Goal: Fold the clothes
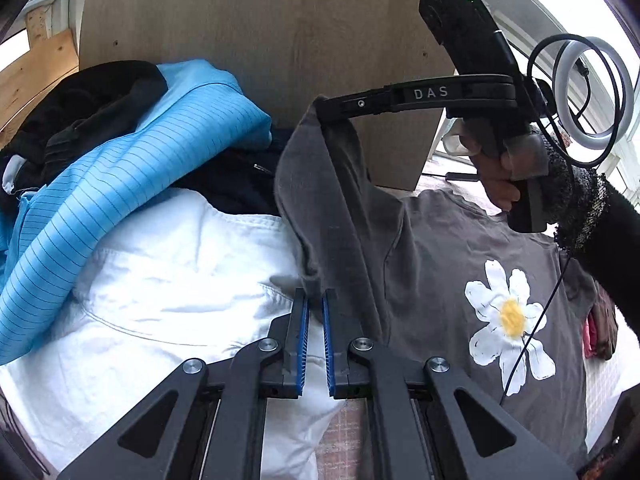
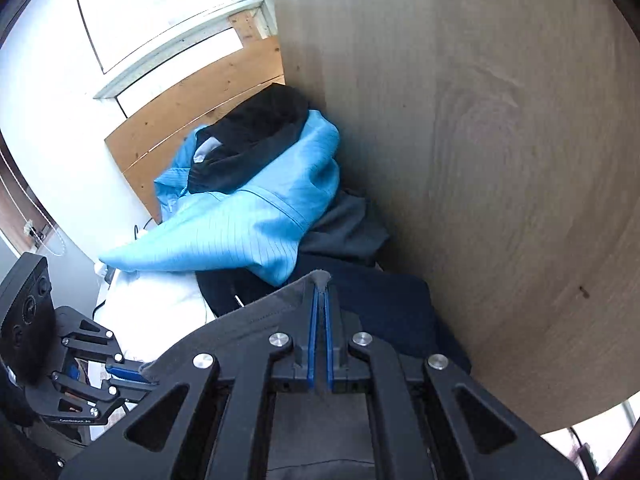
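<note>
A grey T-shirt (image 1: pixel 448 264) with a white daisy print (image 1: pixel 508 316) lies on the surface. My left gripper (image 1: pixel 315 294) is shut on the shirt's left edge, low in the left wrist view. My right gripper (image 1: pixel 320 108) is shut on the shirt's sleeve edge and holds it raised above the rest. In the right wrist view the right gripper (image 2: pixel 321 284) pinches the grey cloth (image 2: pixel 256 316) between its blue pads. The left gripper (image 2: pixel 132 374) shows at lower left there, on the same cloth edge.
A pile of clothes lies to the left: a light blue striped garment (image 1: pixel 120 184), a black one (image 1: pixel 80 100), a dark navy one (image 2: pixel 380 300) and a white one (image 1: pixel 180 280). A wooden panel (image 1: pixel 280 32) stands behind. A ring light (image 1: pixel 596 84) is at right.
</note>
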A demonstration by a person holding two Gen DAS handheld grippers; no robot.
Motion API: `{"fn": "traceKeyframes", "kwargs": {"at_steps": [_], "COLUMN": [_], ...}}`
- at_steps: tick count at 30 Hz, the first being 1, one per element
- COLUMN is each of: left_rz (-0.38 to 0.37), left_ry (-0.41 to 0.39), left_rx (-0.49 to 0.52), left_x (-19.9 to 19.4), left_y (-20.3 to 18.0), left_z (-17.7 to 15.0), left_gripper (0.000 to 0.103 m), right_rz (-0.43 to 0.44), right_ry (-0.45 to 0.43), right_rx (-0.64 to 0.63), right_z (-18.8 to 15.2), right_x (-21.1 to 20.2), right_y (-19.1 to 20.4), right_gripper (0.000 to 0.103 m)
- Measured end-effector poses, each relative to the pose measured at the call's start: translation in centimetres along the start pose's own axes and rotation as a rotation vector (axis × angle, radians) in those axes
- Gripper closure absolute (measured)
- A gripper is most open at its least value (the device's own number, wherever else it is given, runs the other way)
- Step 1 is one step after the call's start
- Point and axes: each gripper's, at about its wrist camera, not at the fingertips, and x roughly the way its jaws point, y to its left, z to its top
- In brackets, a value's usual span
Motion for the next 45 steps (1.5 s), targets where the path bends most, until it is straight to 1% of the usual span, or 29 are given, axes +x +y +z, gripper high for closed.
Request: {"fn": "traceKeyframes", "kwargs": {"at_steps": [4, 7, 8, 9, 10, 12, 13, 14, 15, 18, 19, 20, 21, 25, 28, 31, 32, 33, 34, 35, 36, 37, 38, 39, 41, 43, 45], "left_rz": [0.016, 0.029, 0.033, 0.037, 0.041, 0.049, 0.101, 0.158, 0.183, 0.193, 0.196, 0.165, 0.130, 0.013, -0.084, -0.158, -0.186, -0.244, -0.306, -0.313, -0.315, -0.316, -0.317, -0.298, -0.263, -0.198, -0.150], "left_ry": [0.002, 0.004, 0.004, 0.005, 0.005, 0.006, 0.013, 0.019, 0.023, 0.003, -0.002, 0.005, 0.013, -0.017, -0.022, -0.012, -0.006, 0.034, 0.077, 0.123, 0.168, 0.214, 0.260, 0.287, 0.341, 0.352, 0.338], "left_rx": [0.019, 0.033, 0.037, 0.042, 0.047, 0.056, 0.073, 0.090, 0.093, 0.078, 0.077, 0.072, 0.066, 0.076, 0.136, 0.186, 0.197, 0.186, 0.172, 0.184, 0.198, 0.213, 0.227, 0.209, 0.160, 0.136, 0.138], "left_x": [0.3, 0.5, 0.6, 0.7, 0.7, 0.9, 1.3, 1.7, 2.1, 2.8, 3.0, 3.2, 3.4, 1.6, -0.2, -0.4, -0.1, 0.5, 1.2, 1.5, 1.8, 2.1, 2.3, 2.3, 2.3, 2.1, 2.0], "left_y": [-0.9, -1.5, -1.8, -2.0, -2.2, -2.6, -2.8, -2.9, -2.8, -1.9, -1.7, -1.4, -1.2, -2.3, -4.5, -7.4, -8.5, -9.4, -10.3, -10.6, -10.8, -11.0, -11.2, -10.5, -8.8, -7.6, -6.9], "left_z": [0.0, 0.0, 0.0, 0.0, 0.1, 0.1, 0.3, 0.5, 0.8, 1.6, 1.9, 2.1, 2.2, 2.3, 2.0, 1.5, 1.3, 0.7, 0.1, -1.0, -2.1, -3.3, -4.4, -5.2, -6.5, -7.3, -7.5], "left_gripper": [0.097, 0.096, 0.089, 0.078, 0.074, 0.060, 0.058, 0.060, 0.060, 0.061, 0.067, 0.091, 0.098, 0.098, 0.098, 0.098, 0.098, 0.097, 0.095, 0.090, 0.087, 0.087, 0.087, 0.084, 0.082, 0.082, 0.082], "right_rz": [0.024, 0.014, 0.013, 0.010, 0.003, 0.002, 0.005, 0.008, 0.009, 0.008, 0.002, -0.005, -0.010, -0.036, -0.066, -0.110, -0.131, -0.167, -0.219, -0.293, -0.365, -0.423, -0.457, -0.469, -0.426, -0.357, -0.272], "right_ry": [-0.037, -0.048, -0.043, -0.038, -0.032, -0.026, -0.023, -0.019, -0.014, 0.001, 0.006, 0.012, 0.016, 0.019, 0.027, 0.057, 0.079, 0.114, 0.167, 0.245, 0.317, 0.364, 0.383, 0.381, 0.331, 0.277, 0.227], "right_rx": [0.030, 0.036, 0.040, 0.042, 0.043, 0.046, 0.046, 0.042, 0.037, 0.022, 0.019, 0.016, 0.013, -0.003, -0.011, -0.003, 0.004, 0.004, 0.001, -0.004, -0.001, 0.003, 0.009, 0.023, 0.050, 0.077, 0.135], "right_z": [-0.4, -1.0, -1.2, -1.3, -1.4, -1.4, -1.4, -1.4, -1.4, -1.3, -1.3, -1.2, -1.2, -1.5, -2.7, -4.9, -6.1, -7.5, -9.0, -10.9, -12.9, -14.7, -16.0, -16.7, -16.8, -15.7, -13.6], "right_x": [-1.1, -3.3, -3.6, -3.8, -3.8, -3.8, -3.8, -3.6, -3.5, -3.1, -3.0, -2.9, -2.8, -4.0, -5.7, -7.3, -8.0, -8.8, -9.4, -10.0, -10.7, -11.5, -12.3, -13.1, -13.7, -13.1, -11.4], "right_y": [-0.7, -0.8, -1.0, -1.2, -1.3, -1.6, -1.6, -1.6, -1.5, -1.3, -1.3, -1.2, -1.2, -1.2, -1.8, -2.9, -3.3, -3.6, -4.0, -4.4, -4.9, -5.2, -5.3, -5.3, -5.0, -5.0, -5.4], "right_gripper": [0.100, 0.100, 0.100, 0.100, 0.100, 0.100, 0.100, 0.100, 0.100, 0.100, 0.100, 0.100, 0.100, 0.100, 0.100, 0.100, 0.100, 0.099, 0.090, 0.082, 0.068, 0.066, 0.066, 0.066, 0.066, 0.066, 0.066]}}
